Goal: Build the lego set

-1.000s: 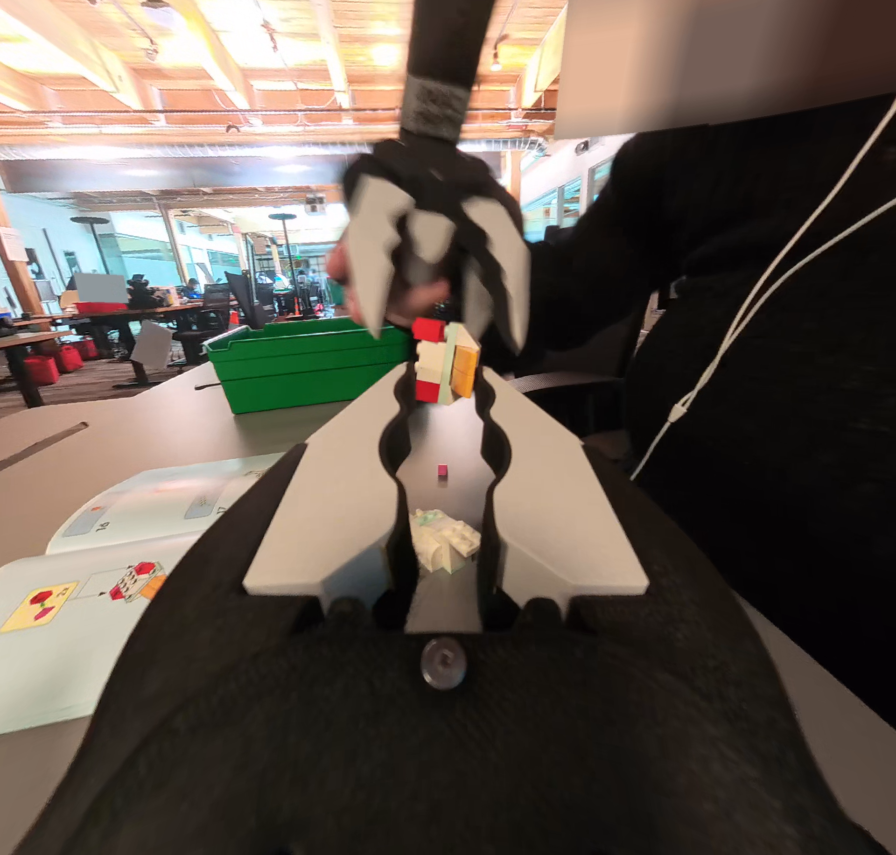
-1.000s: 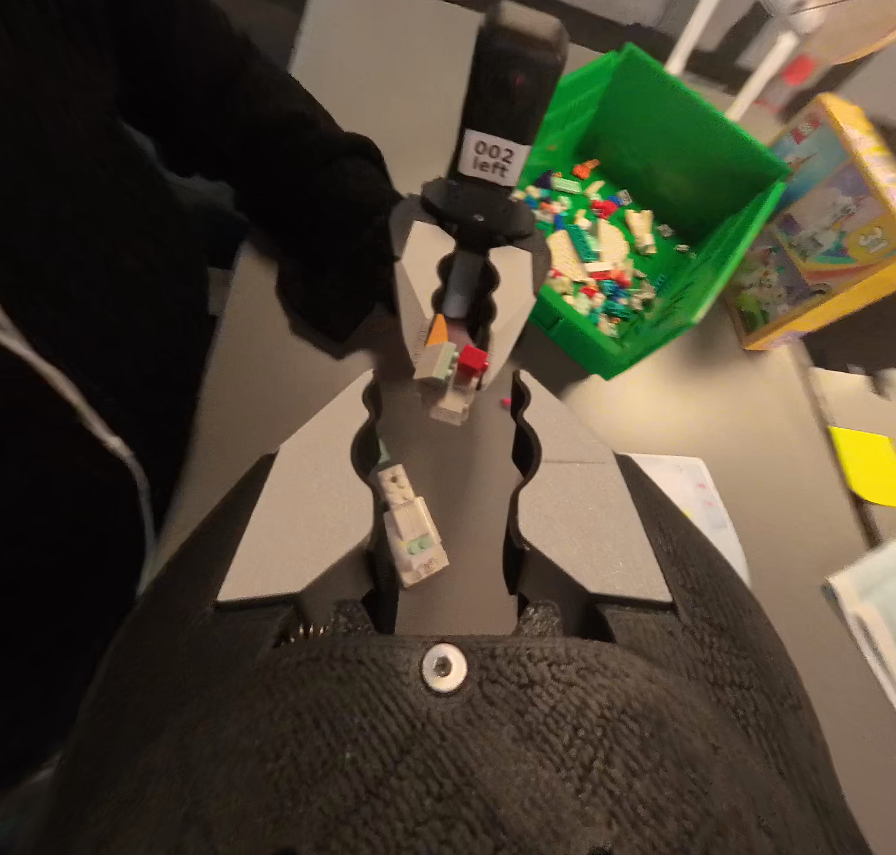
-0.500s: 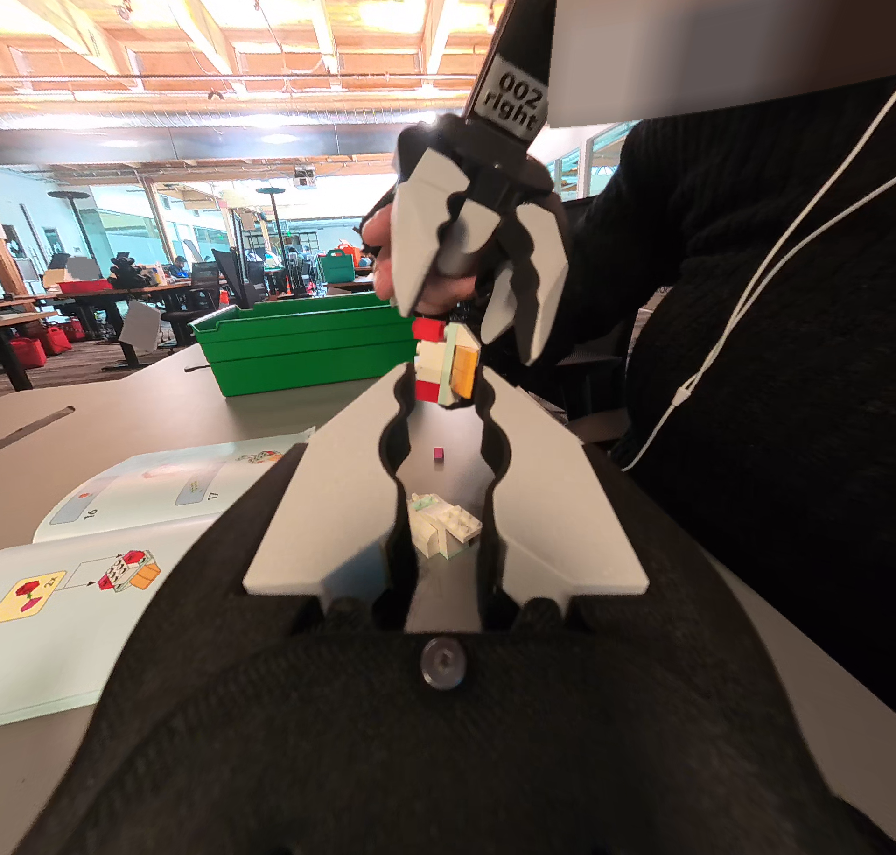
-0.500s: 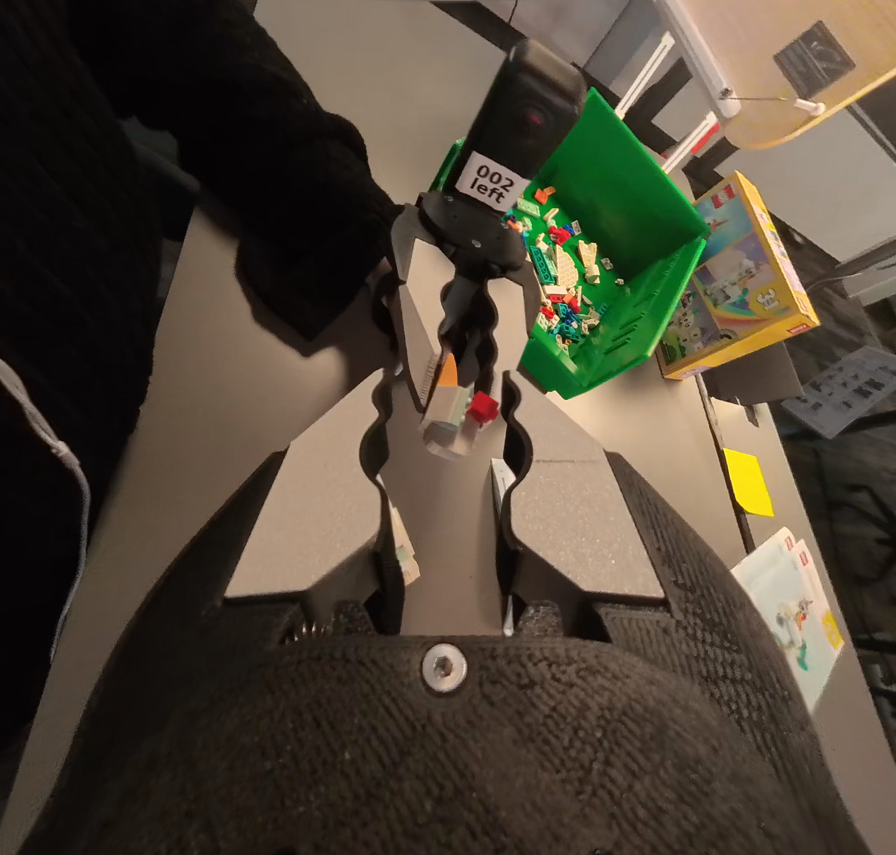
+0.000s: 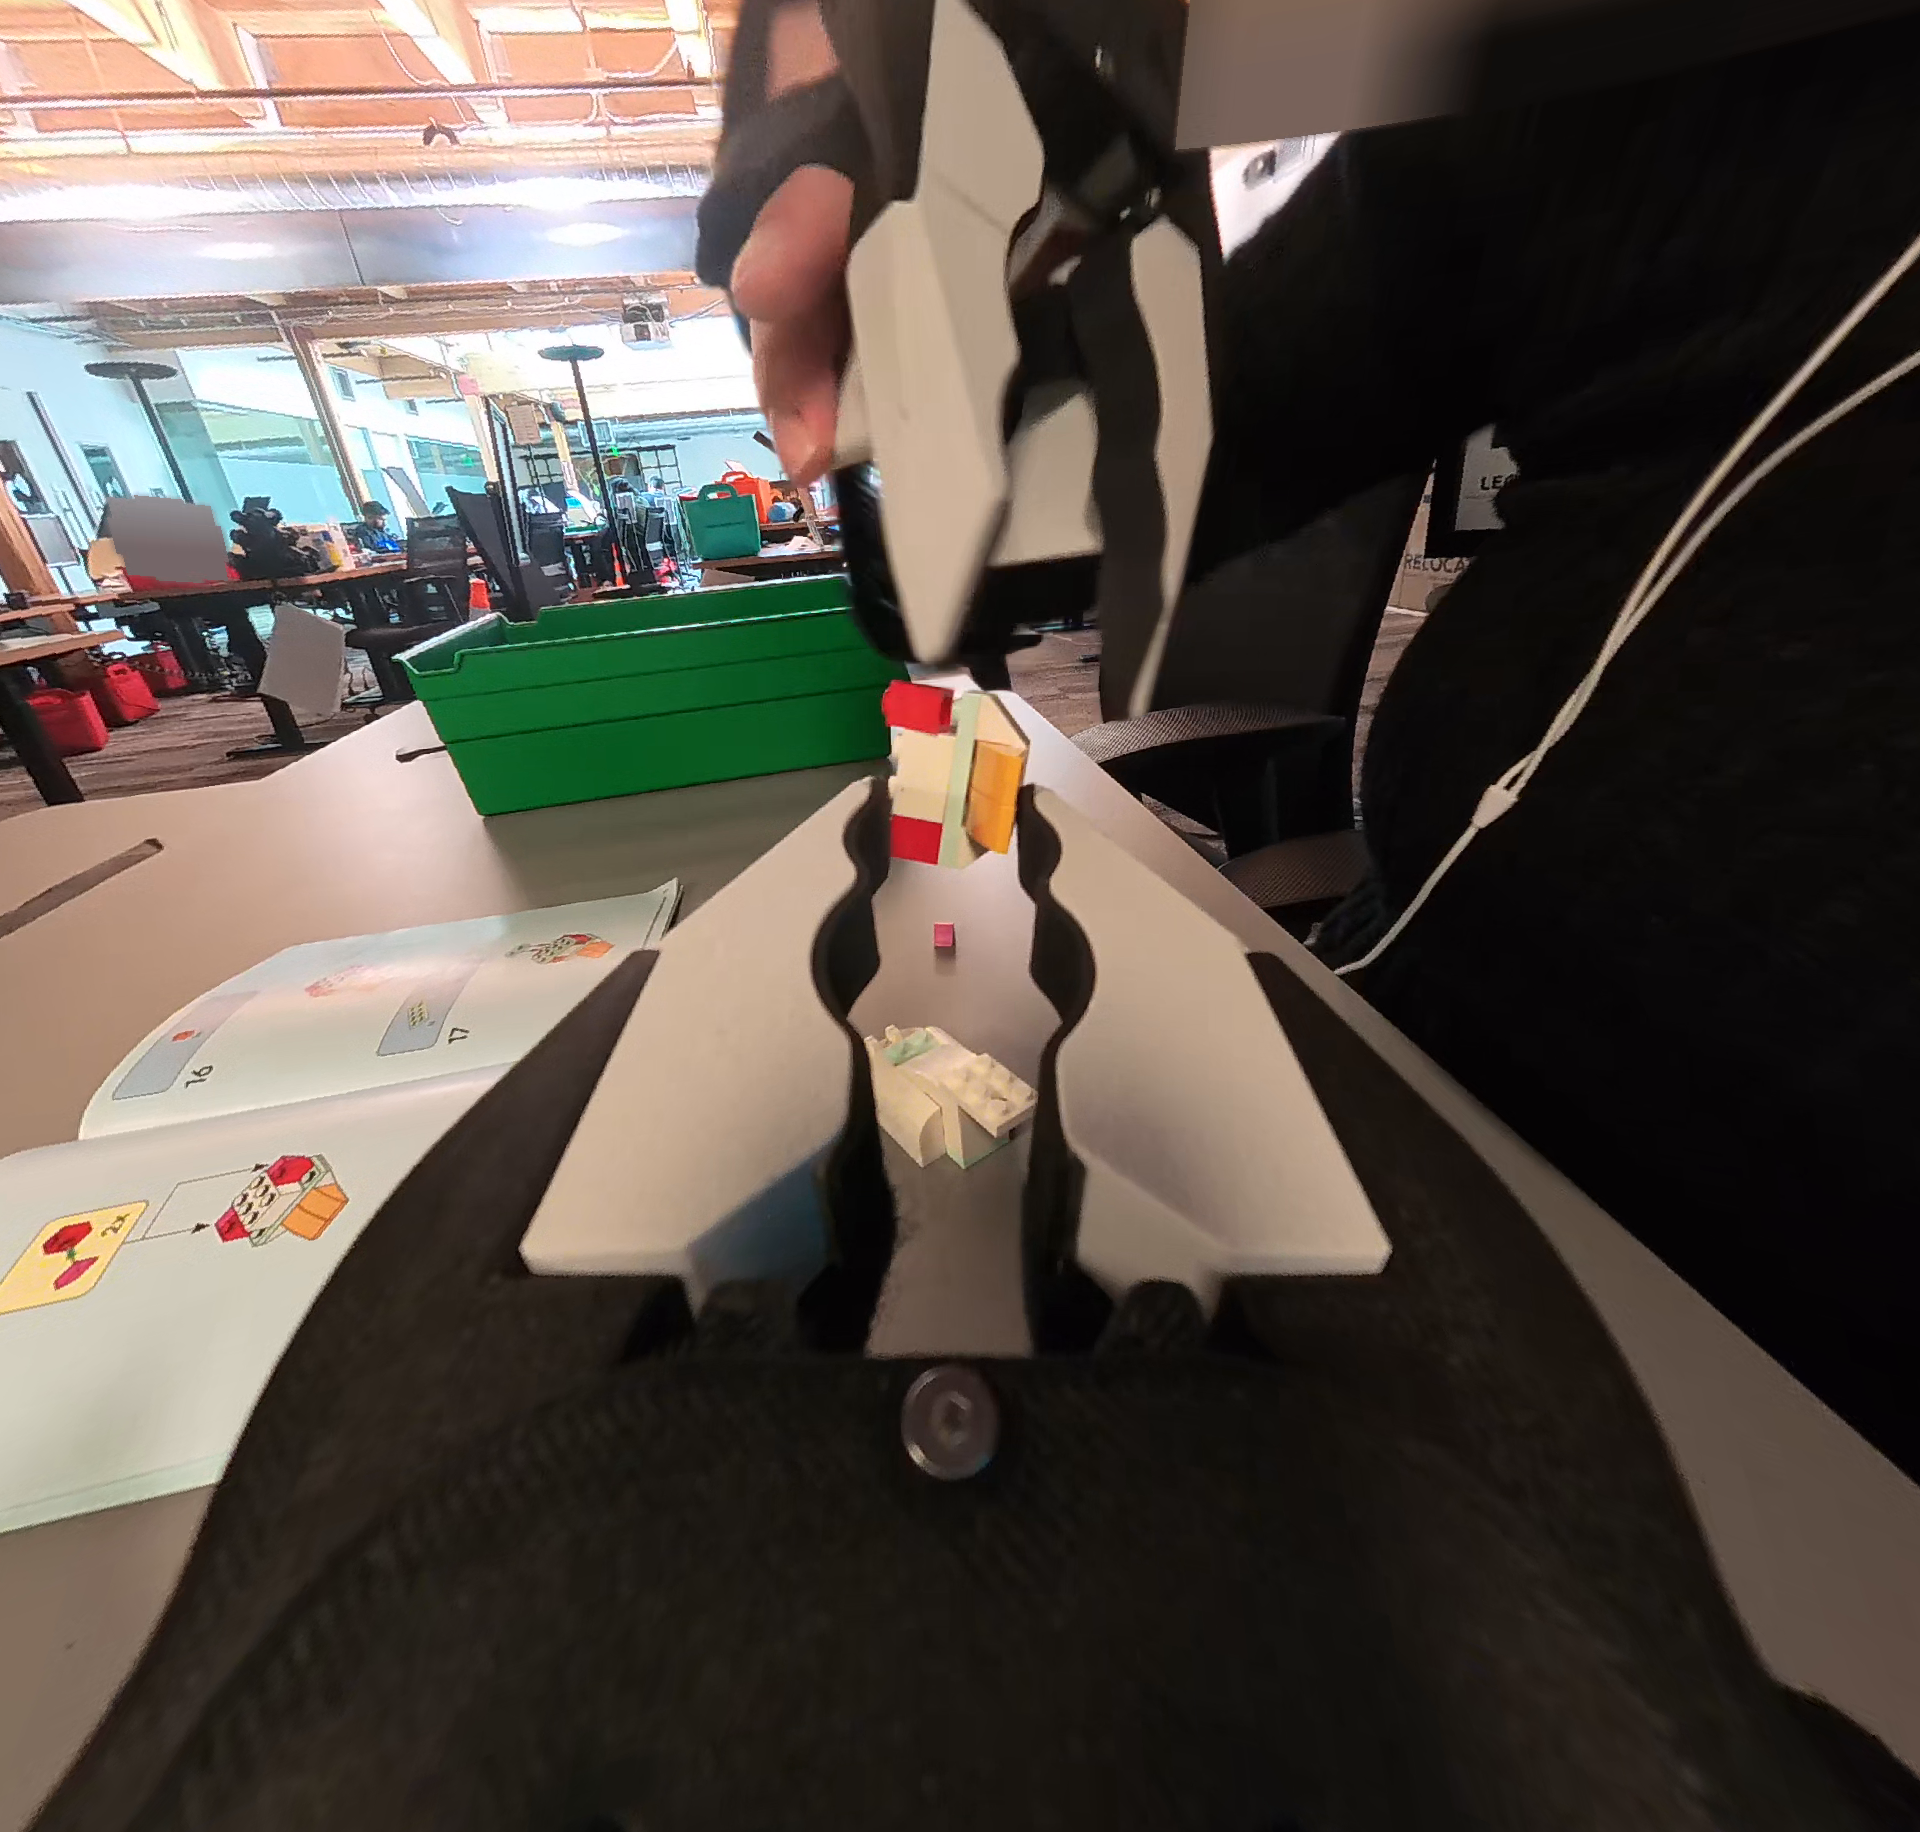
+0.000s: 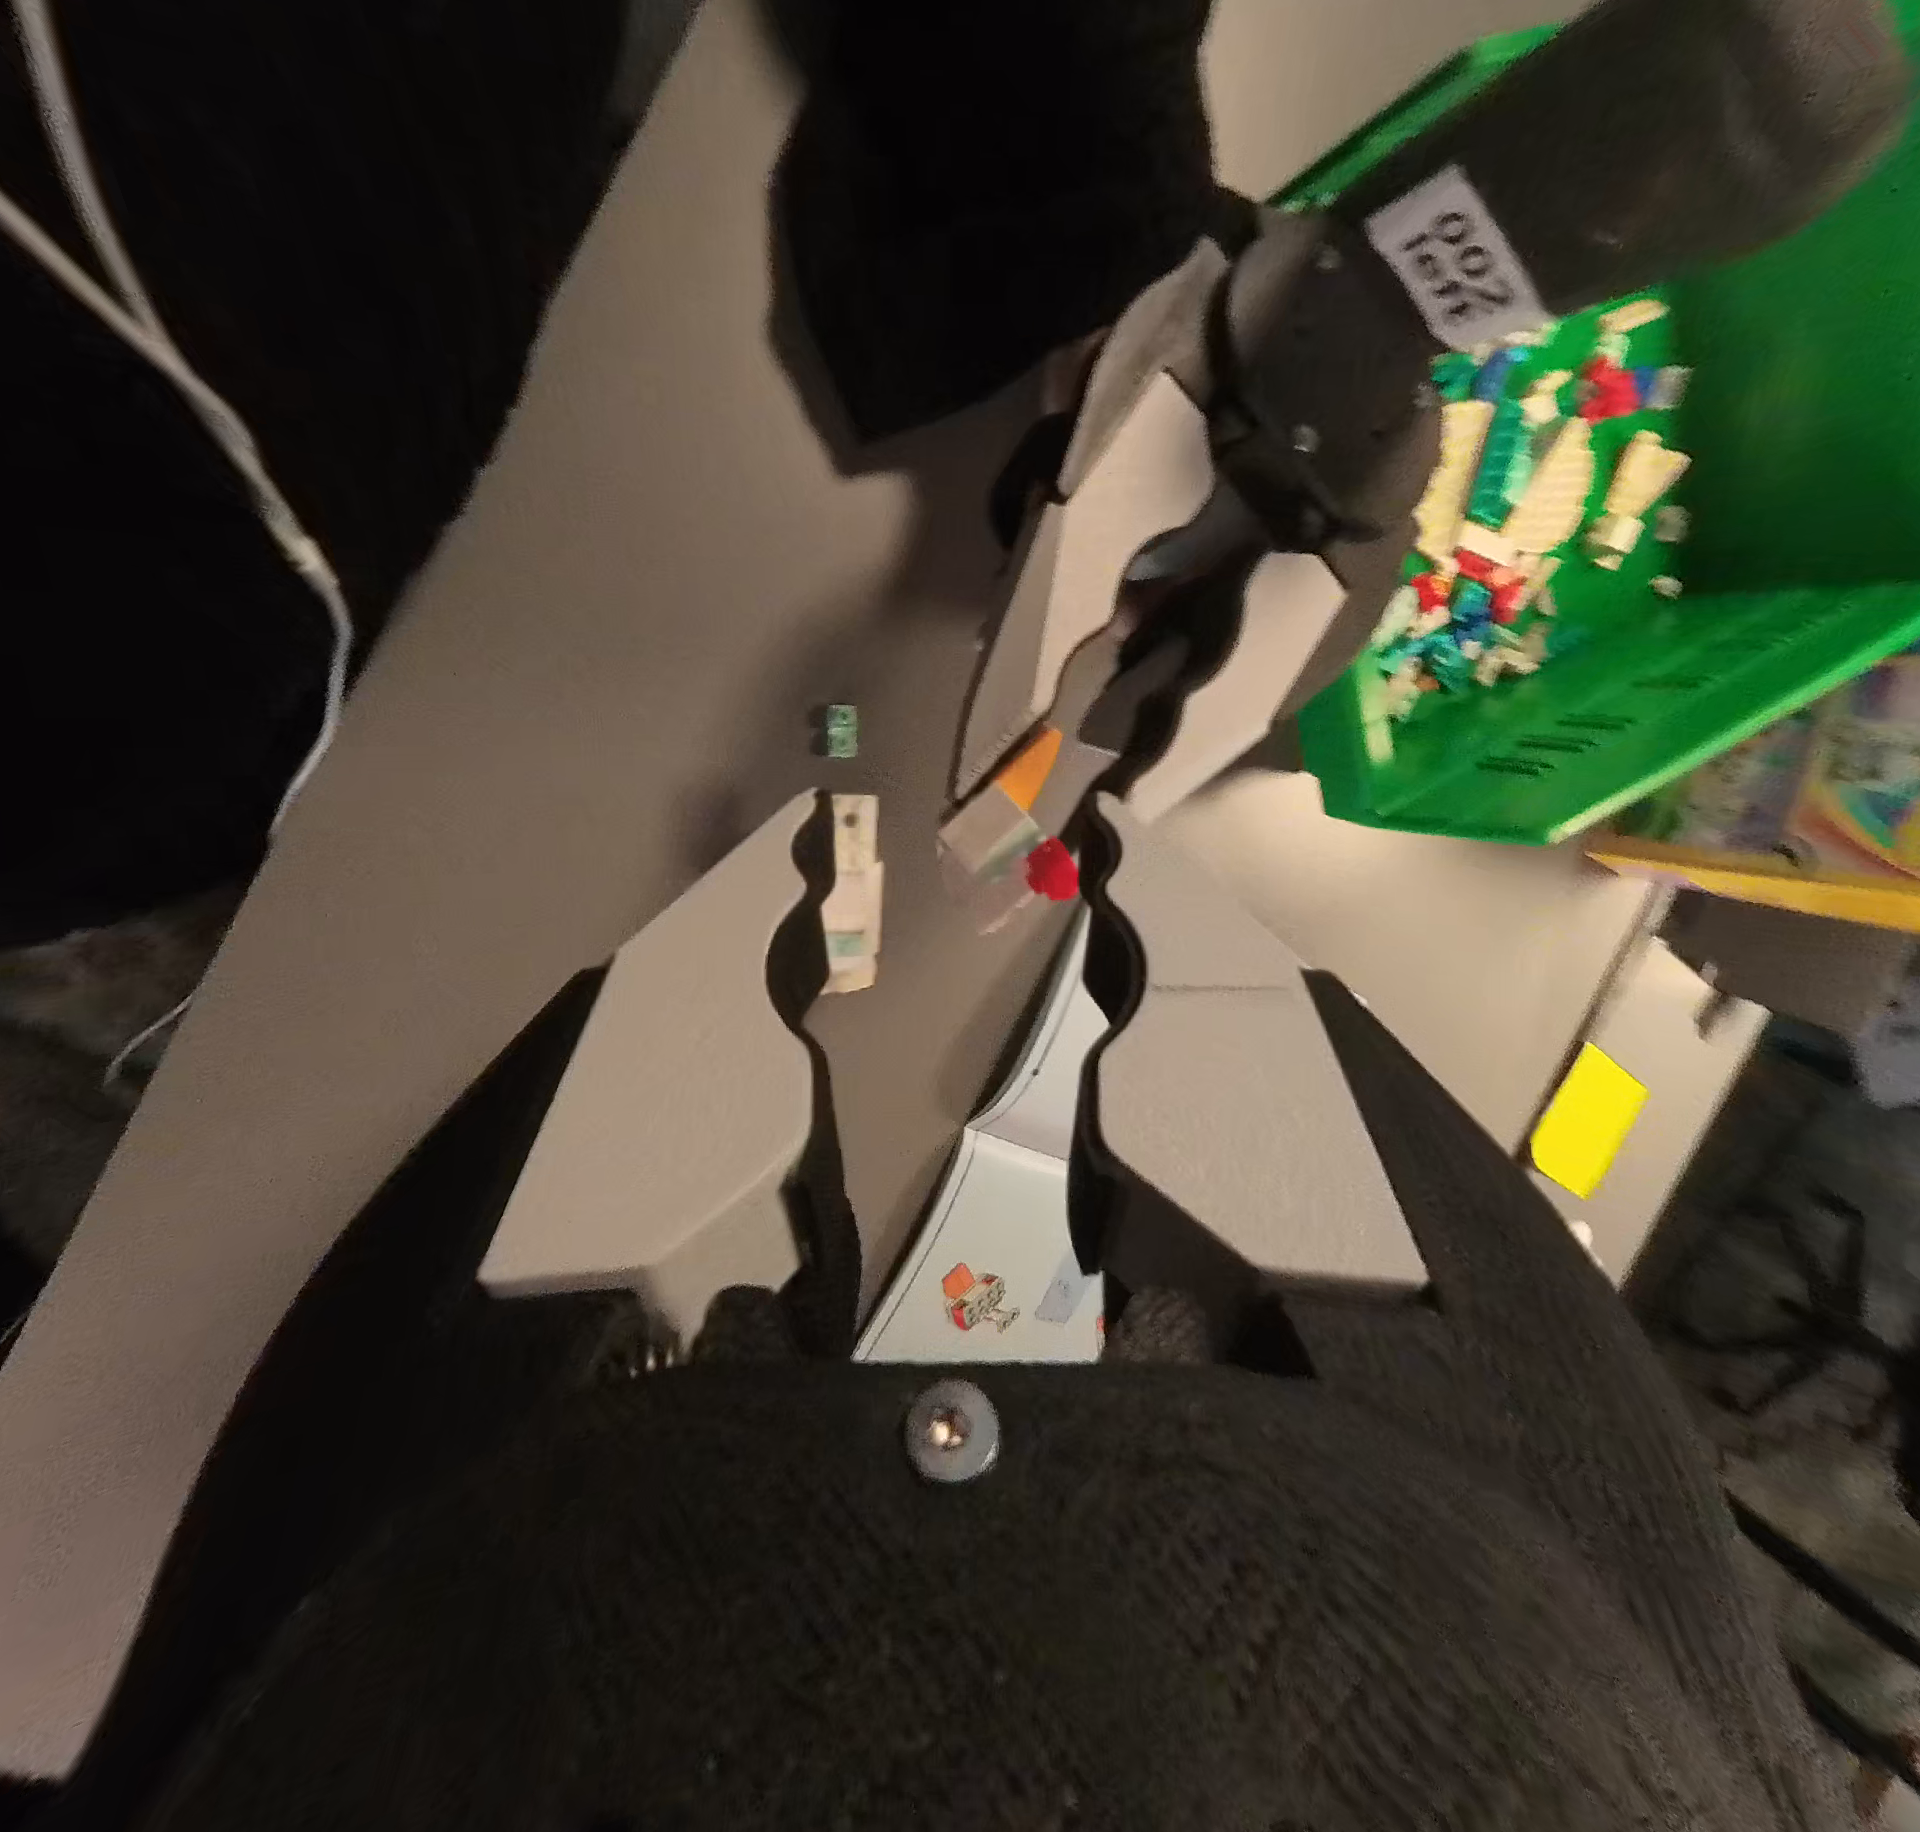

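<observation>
Left tool (image 5: 954, 795): reaches forward, low over the desk (image 5: 312, 878); its fingertips are closed on the small red, white, pale green and orange brick assembly (image 5: 951, 785), held upright at the very tips.
Right tool (image 6: 951, 826): points steeply down toward the desk; its fingers are spread wide with nothing between them. In the left wrist view it hangs tips-down just above the brick assembly, close to it but apart, with a bare hand (image 5: 790, 328) behind it.
Brick assembly: in the right wrist view it shows tilted at the left tool's tips, red stud toward the right finger; blurred there.
White sub-build (image 5: 951, 1091): lies on the desk under the left tool, between its fingers in view.
Loose pieces: a small pink brick (image 5: 942, 935) on the desk farther ahead; a small dark green piece (image 6: 834, 730) beside the white sub-build.
Green bin (image 5: 644, 702): on the desk beyond the left tool, with mixed bricks inside.
Instruction booklet (image 5: 208, 1211): open on the desk to the left.
Change from half a second ago: the right tool has come much nearer the left camera and stands higher and larger in its view; the left tool's grip on the assembly is unchanged.
</observation>
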